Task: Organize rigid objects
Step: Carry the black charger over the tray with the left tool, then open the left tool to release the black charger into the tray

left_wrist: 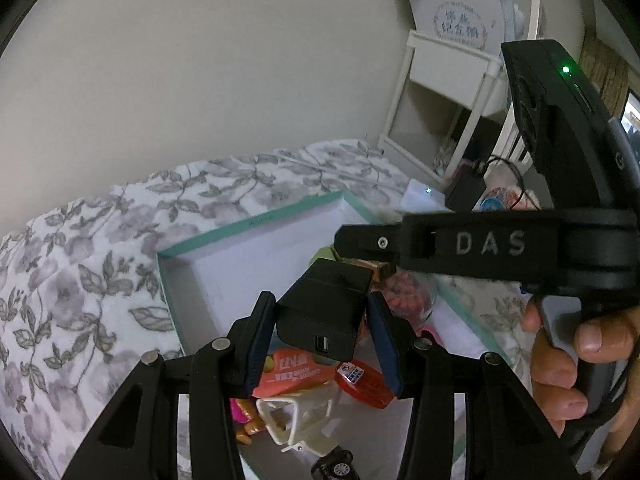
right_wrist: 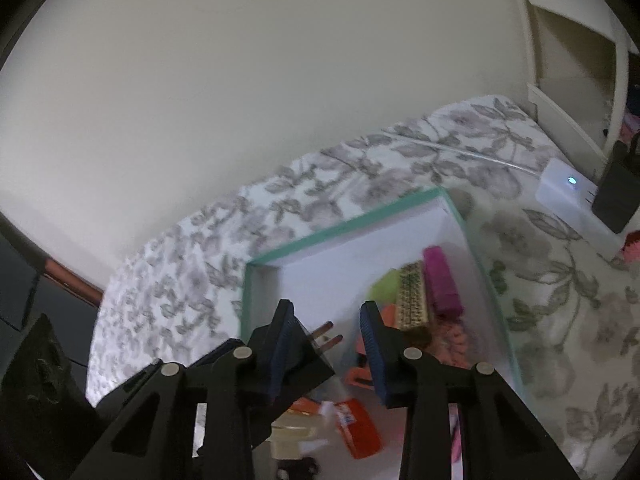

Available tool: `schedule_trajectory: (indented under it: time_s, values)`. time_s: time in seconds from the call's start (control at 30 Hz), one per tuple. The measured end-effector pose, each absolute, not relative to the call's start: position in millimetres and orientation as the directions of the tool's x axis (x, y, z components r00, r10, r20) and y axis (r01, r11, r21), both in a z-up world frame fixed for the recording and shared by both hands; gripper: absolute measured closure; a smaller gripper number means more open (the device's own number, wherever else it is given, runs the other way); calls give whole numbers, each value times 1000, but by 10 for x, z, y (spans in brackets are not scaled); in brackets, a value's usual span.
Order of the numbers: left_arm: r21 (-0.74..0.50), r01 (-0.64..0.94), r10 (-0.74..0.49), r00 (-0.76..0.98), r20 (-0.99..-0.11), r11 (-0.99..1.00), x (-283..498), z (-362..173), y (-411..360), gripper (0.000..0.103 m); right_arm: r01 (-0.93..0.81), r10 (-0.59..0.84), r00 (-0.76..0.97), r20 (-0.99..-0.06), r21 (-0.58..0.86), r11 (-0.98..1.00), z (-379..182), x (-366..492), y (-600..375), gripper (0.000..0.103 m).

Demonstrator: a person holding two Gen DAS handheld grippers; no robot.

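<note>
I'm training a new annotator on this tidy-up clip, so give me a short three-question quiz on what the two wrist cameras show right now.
1. True or false: the left gripper holds a black charger between its pads.
2. The teal-rimmed box rests on: A) a wooden desk, B) a floral bedspread, C) a tiled floor.
3. Fill in: in the right wrist view, the number of metal prongs sticking out of the charger is ____.

Key:
1. True.
2. B.
3. Two.
</note>
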State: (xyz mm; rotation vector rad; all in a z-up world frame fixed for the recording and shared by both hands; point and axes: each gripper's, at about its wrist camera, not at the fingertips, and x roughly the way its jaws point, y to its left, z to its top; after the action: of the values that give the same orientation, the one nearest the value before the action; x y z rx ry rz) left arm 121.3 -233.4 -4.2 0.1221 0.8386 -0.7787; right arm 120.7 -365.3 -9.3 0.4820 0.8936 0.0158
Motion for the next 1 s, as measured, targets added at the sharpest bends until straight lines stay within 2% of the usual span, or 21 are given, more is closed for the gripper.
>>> schedule_trajectory:
  time_s: [0.23,0.7,0.87,1.0]
  values:
    - [-167,653,-536,420,-732,739,1209,-142,-2405,54,211,215,581,-785,400,892,-314,1238,-3720,66]
    - [-125,640,-494,439,-750,758,1230,-52,-2335,54,214,193,579,-793,375,902,-267,1209,-3690,66]
    - [-120,569,-435,457,-776,813,1339,-25,-2078,54,214,185,585,-790,371,904,-176,1153,-3686,66]
    - [-163,456,-398,485,-779,875,1442,68,-1766,52,220,170,581,-796,355,909,-118,1100,-3675,66]
